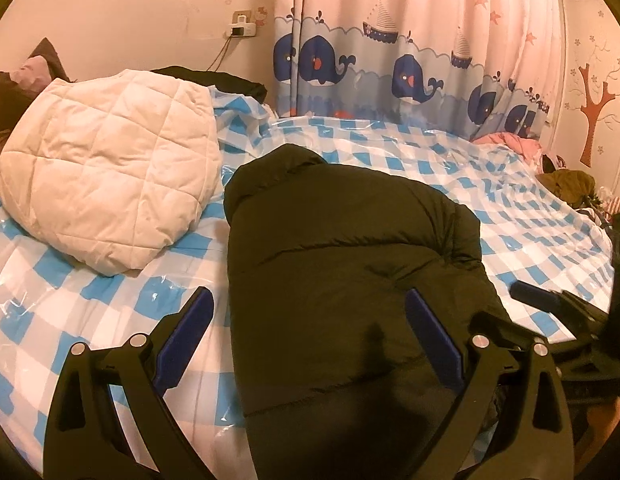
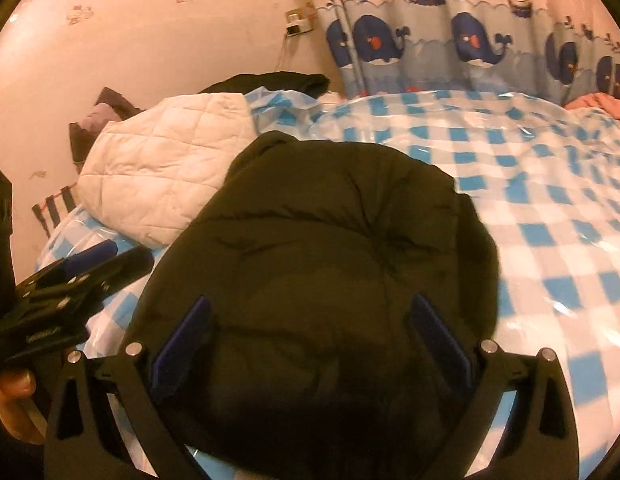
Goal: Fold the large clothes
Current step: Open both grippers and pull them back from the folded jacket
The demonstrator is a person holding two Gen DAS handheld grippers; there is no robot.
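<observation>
A black puffer jacket (image 1: 350,264) lies folded into a long bundle on the blue-and-white checked bed cover (image 1: 109,292). My left gripper (image 1: 310,300) is open and hovers above the bundle's near left part, holding nothing. In the right wrist view the same jacket (image 2: 330,248) fills the middle. My right gripper (image 2: 310,308) is open above its near end, holding nothing. The right gripper also shows at the right edge of the left wrist view (image 1: 558,308). The left gripper shows at the left of the right wrist view (image 2: 81,268).
A folded white quilted garment (image 1: 109,184) lies to the left of the jacket. A dark garment (image 1: 217,78) lies by the wall behind it. Pink (image 1: 510,142) and olive clothes (image 1: 570,184) sit at the bed's far right. A whale-print curtain (image 1: 390,60) hangs behind the bed.
</observation>
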